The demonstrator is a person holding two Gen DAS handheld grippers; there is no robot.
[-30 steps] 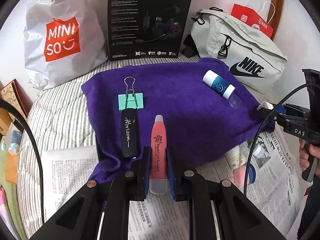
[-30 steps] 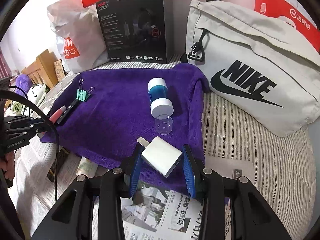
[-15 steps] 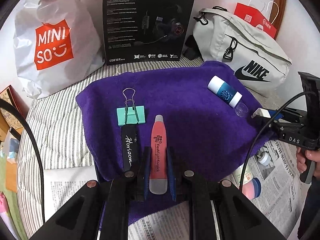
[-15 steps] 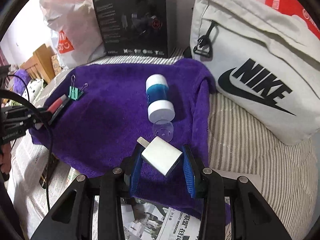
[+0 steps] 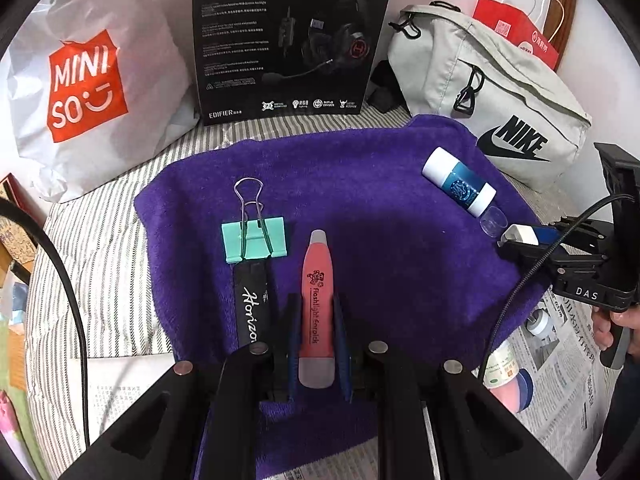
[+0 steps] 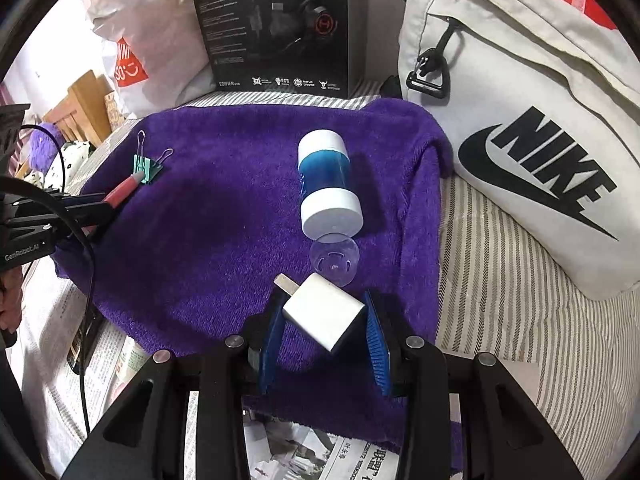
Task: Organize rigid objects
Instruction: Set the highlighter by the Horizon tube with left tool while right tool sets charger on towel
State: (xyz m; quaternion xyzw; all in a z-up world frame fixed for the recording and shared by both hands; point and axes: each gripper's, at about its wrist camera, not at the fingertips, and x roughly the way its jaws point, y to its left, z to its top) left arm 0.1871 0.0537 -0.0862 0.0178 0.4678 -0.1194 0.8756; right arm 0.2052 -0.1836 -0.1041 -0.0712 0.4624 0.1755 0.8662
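Charger (image 6: 325,312) near towel (image 6: 224,232) edge

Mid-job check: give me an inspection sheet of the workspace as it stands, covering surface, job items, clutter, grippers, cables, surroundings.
Surface: purple towel spread on a striped sheet, newspaper along the near edge.
Job's things: green binder clip, black Horizon stick and blue-and-white bottle lie on the towel.
Clutter: small containers on the newspaper.
Grippers: left gripper shut on the pink earpick; right gripper shut on the white charger.
Cables: black cable on the right gripper, another on the left.
Surroundings: Miniso bag, headset box, Nike bag.
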